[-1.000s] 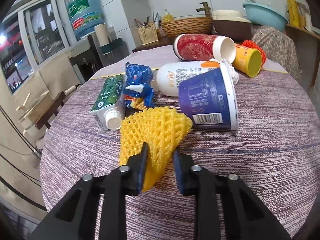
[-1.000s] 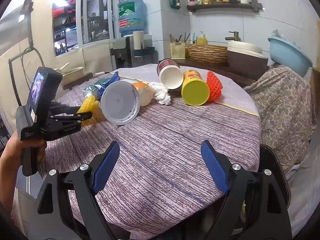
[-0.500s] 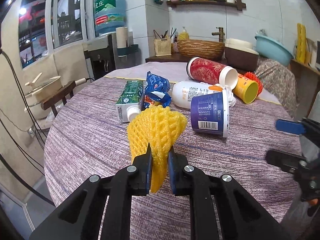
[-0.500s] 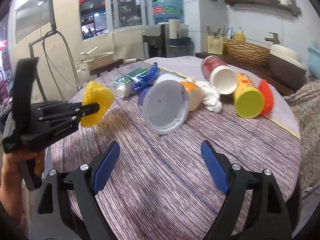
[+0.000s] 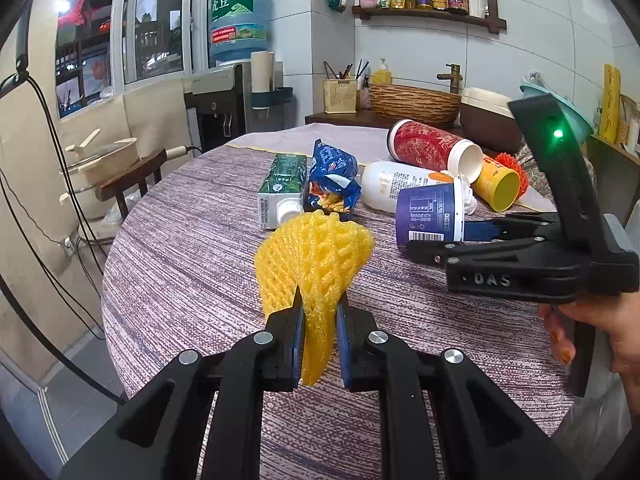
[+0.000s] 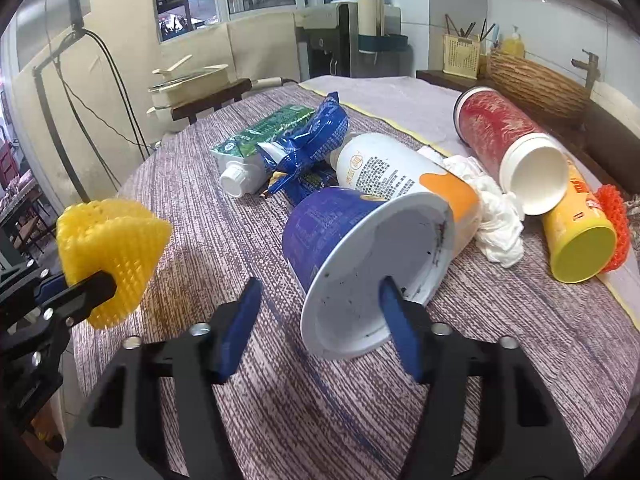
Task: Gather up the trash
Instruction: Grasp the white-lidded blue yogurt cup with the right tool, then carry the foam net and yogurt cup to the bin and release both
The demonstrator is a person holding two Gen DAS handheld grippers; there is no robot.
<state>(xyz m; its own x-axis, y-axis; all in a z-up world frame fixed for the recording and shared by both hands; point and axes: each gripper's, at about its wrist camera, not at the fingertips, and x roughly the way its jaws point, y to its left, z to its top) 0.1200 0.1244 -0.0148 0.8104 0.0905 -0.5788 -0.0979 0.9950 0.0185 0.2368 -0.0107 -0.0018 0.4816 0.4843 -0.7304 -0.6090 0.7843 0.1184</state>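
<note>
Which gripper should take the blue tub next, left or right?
Right. The right gripper is free, its jaws closing around the blue tub's rim, one finger inside the mouth. The left gripper is clamped on the yellow foam net.

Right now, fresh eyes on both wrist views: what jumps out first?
The yellow foam fruit net stands out first, pinched in the left hand-held gripper above the near part of the striped tablecloth. Next is the blue tub lying on its side mid-table with its open mouth facing the right hand-held gripper, whose jaws are closing around the rim. Behind it lies a heap of trash: carton, snack bag, white bottle, red and yellow canisters.
</note>
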